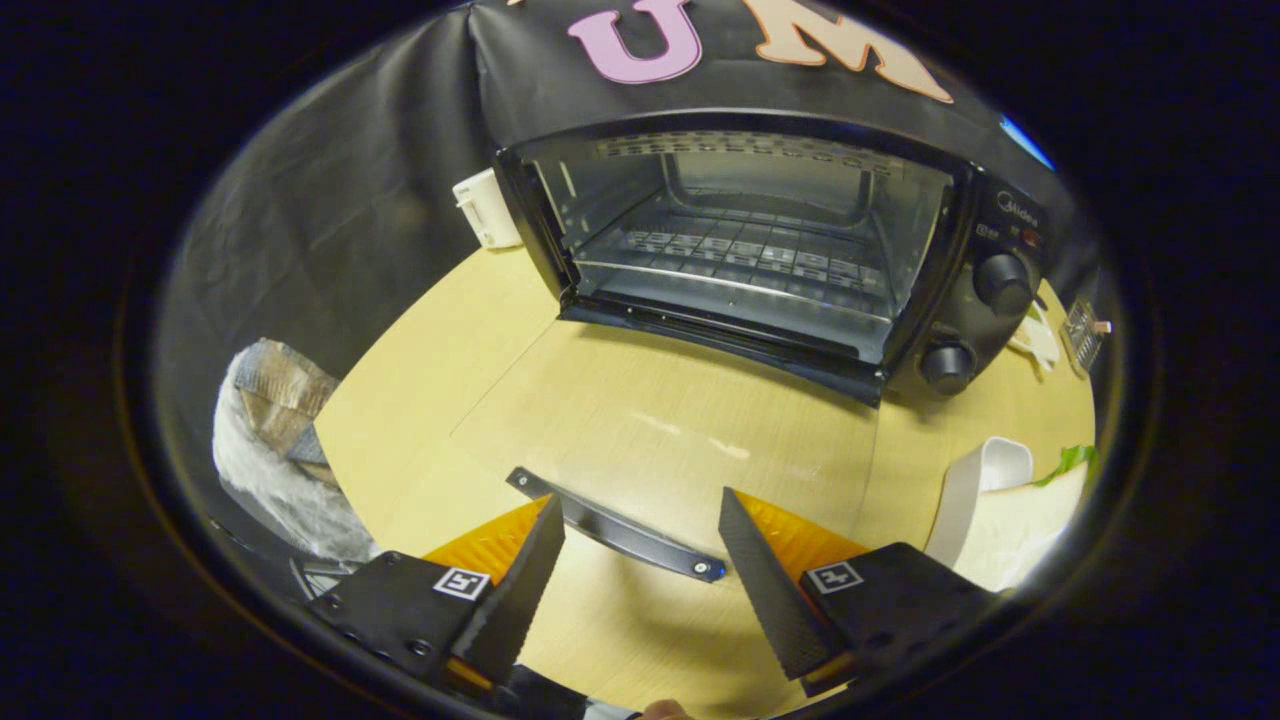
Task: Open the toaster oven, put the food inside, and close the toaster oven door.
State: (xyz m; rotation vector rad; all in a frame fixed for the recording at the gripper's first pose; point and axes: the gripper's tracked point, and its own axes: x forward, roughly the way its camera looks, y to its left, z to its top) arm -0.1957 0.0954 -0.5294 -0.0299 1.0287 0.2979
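Observation:
The black toaster oven stands at the back of the wooden table with its glass door folded down flat toward me. Its wire rack inside is bare. The door's dark handle lies just ahead of my fingers, across the gap between them. My gripper is open and holds nothing; the fingers do not touch the handle. Off to the right of the right finger sits a white dish with food that looks like a sandwich with a green leaf.
Two black knobs sit on the oven's right panel. A white box stands left of the oven by the cloth wall. Small white items lie right of the oven. The table edge drops off at left.

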